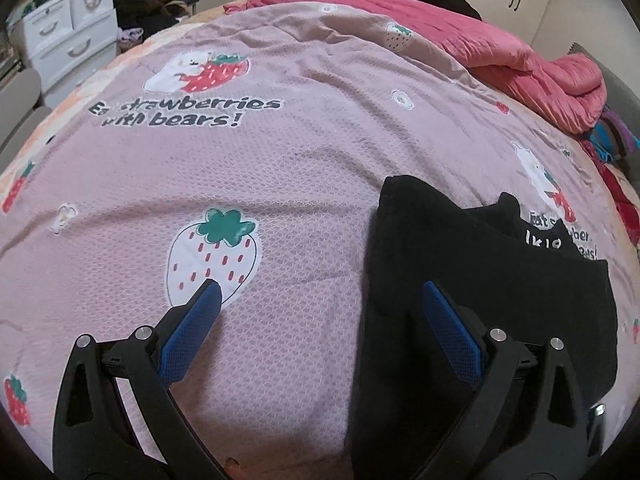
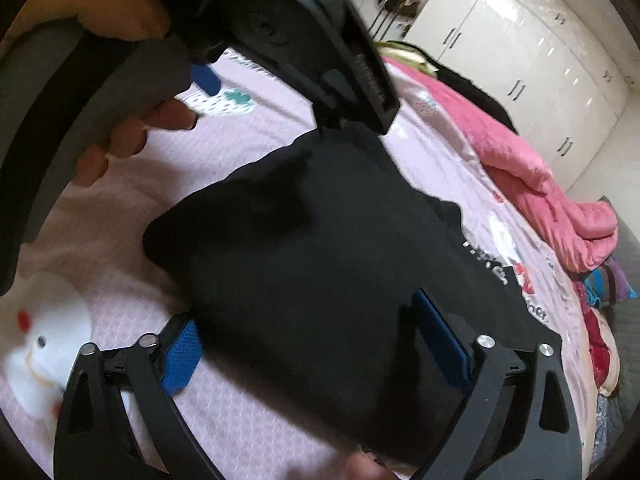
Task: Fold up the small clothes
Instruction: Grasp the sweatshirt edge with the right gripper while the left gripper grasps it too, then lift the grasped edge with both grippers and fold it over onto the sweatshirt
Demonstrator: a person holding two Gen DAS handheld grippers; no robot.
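Garment: black garment [image 2: 320,260], lying flat on the bed cover [image 1: 280,184], white lettering near its far edge
Landmark: strawberry print [image 1: 214,256] on the bed cover
Garment place: just right of the strawberry print, apart from it
Left tongs [image 1: 320,296]: jaws wide, nothing between the pads; left finger [image 1: 200,312] over the lower edge of the strawberry print, right finger over the garment's left part
Right tongs [image 2: 304,320]: jaws part-way apart, spanning the garment's near end; left pad at its near-left edge, right pad above the cloth; grip on the cloth cannot be told
Hand [image 2: 132,140]: holds the left tool, near the strawberry print
Pink quilt [image 1: 520,60]: bunched well beyond the strawberry print, to the far right
White drawers [image 1: 68,40]: far left of the strawberry print, off the bed
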